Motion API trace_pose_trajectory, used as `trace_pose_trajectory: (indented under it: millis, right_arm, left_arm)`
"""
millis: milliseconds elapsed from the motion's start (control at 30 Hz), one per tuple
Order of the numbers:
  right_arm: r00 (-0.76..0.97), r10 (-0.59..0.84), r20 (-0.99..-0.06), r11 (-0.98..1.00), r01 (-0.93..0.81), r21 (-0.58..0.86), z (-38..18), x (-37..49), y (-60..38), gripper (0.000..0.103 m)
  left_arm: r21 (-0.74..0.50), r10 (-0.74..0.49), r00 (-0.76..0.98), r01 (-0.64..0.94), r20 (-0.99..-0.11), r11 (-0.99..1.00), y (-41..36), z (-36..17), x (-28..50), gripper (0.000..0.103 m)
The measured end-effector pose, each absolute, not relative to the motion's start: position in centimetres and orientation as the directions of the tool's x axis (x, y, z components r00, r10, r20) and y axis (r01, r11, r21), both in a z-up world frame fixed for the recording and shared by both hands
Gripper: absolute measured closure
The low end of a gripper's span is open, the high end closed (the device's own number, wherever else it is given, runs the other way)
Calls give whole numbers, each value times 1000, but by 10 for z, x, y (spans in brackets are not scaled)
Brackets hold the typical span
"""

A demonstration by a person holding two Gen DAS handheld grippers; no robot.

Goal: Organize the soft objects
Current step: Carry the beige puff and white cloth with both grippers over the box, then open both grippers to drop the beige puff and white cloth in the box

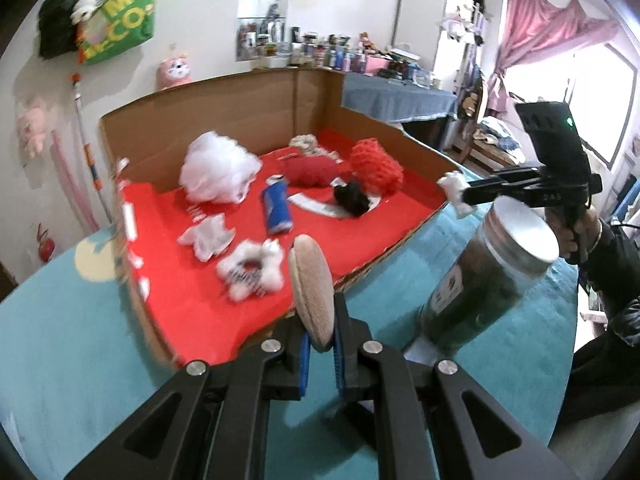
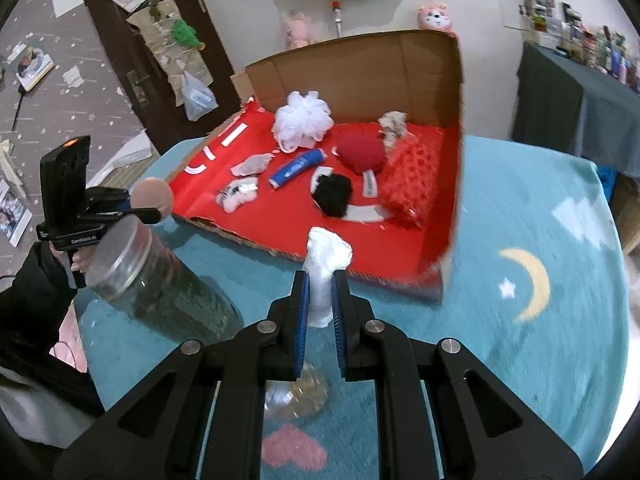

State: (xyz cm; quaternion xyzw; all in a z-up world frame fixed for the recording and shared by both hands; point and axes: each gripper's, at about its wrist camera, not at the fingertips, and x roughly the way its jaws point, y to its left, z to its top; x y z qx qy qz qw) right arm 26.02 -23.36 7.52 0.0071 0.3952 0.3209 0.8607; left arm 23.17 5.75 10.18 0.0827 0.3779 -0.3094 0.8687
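A pale wall (image 1: pixel 208 32) fills the upper left, with a pink curtain (image 1: pixel 536 28) beside a bright window (image 1: pixel 600 108) at upper right. In the right wrist view, a dark brown door (image 2: pixel 120 40) stands upper left; a teal rug (image 2: pixel 540 240) covers the lower frame.

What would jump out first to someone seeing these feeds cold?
Probably the big cardboard box lined in bright red, lying open on the teal rug with soft items scattered inside, a white mesh pouf at the back. Next, each gripper is loaded: the left gripper pinches a tan round pad, the right gripper a white wad. A metal-lidded jar stands between them.
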Motion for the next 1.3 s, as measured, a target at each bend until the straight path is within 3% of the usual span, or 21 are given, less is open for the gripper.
trace_pose_trajectory:
  millis: [467, 767, 1100, 1300]
  right_arm:
    - [396, 451, -800, 834, -505, 220, 73, 320, -193, 92]
    - [332, 340, -880, 865, -476, 155, 58, 337, -173, 91]
    - [296, 289, -910, 872, -475, 122, 49, 345, -164, 91]
    - [286, 263, -922, 883, -455, 110, 45, 349, -164, 91]
  left_arm:
    - [-239, -520, 332, 614, -787, 752, -14, 92, 302, 93]
    - [-282, -434, 202, 515, -878, 809, -34, 64, 348, 93]
    - [-256, -384, 169, 503, -908, 826, -41, 54, 360, 93]
    - [-238, -371, 181, 505, -911, 829, -45, 54, 359, 79]
